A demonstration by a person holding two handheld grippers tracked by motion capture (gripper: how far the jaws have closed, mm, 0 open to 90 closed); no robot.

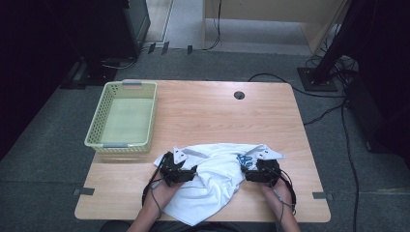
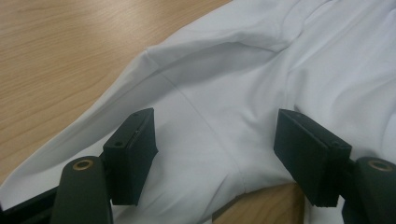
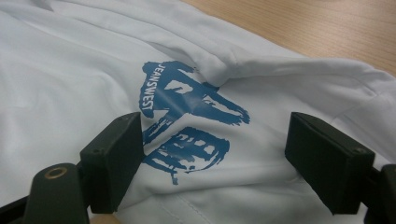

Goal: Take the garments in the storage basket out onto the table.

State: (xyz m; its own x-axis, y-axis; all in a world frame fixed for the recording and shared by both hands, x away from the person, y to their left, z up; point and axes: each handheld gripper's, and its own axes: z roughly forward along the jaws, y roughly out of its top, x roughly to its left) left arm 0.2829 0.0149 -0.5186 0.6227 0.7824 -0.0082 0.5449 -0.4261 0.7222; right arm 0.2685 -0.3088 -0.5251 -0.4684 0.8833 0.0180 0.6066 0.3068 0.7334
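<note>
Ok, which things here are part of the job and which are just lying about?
In the job: white T-shirt with blue print; left gripper and right gripper, both open over it.

Lying about: empty green basket; floor cables; table's cable hole.

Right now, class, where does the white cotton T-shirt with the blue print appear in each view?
High view: white cotton T-shirt crumpled at the table's near edge, between both grippers.
Left gripper view: plain white cloth across centre and right.
Right gripper view: cloth across most of the frame.
Shared landmark: blue print.
</note>
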